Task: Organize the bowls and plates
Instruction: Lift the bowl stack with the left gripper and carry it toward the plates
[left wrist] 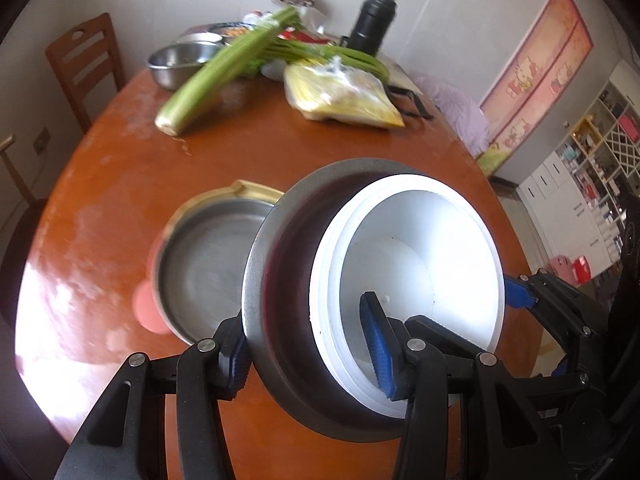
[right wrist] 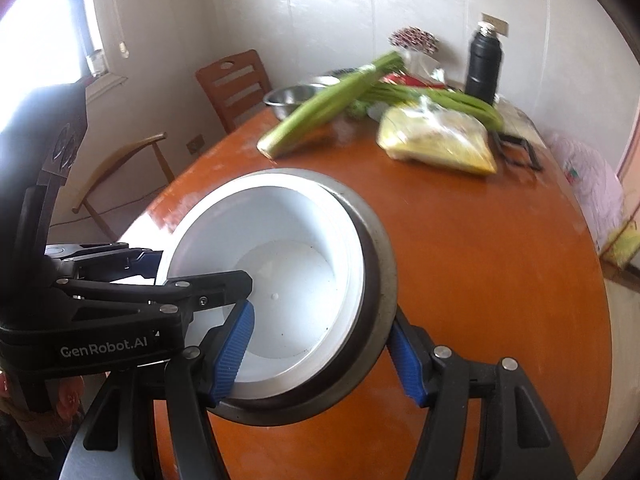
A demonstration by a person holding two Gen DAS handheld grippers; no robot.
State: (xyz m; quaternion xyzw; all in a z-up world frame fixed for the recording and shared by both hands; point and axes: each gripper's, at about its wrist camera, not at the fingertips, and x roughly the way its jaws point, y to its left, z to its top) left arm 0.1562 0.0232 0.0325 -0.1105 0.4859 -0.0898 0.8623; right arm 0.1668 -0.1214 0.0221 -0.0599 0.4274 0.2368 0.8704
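A grey metal bowl with white bowls nested inside it hangs tilted above the brown table. My left gripper is shut on the stack's wall, one blue pad inside the white bowl and the other outside the metal rim. My right gripper is shut on the opposite side of the same stack in the same way. On the table to the left lies a flat metal plate on a yellowish dish, with something pink under its edge.
At the far end of the table lie a celery stalk, a steel bowl, green beans, a plastic bag of yellow food and a black flask. A wooden chair stands behind the table.
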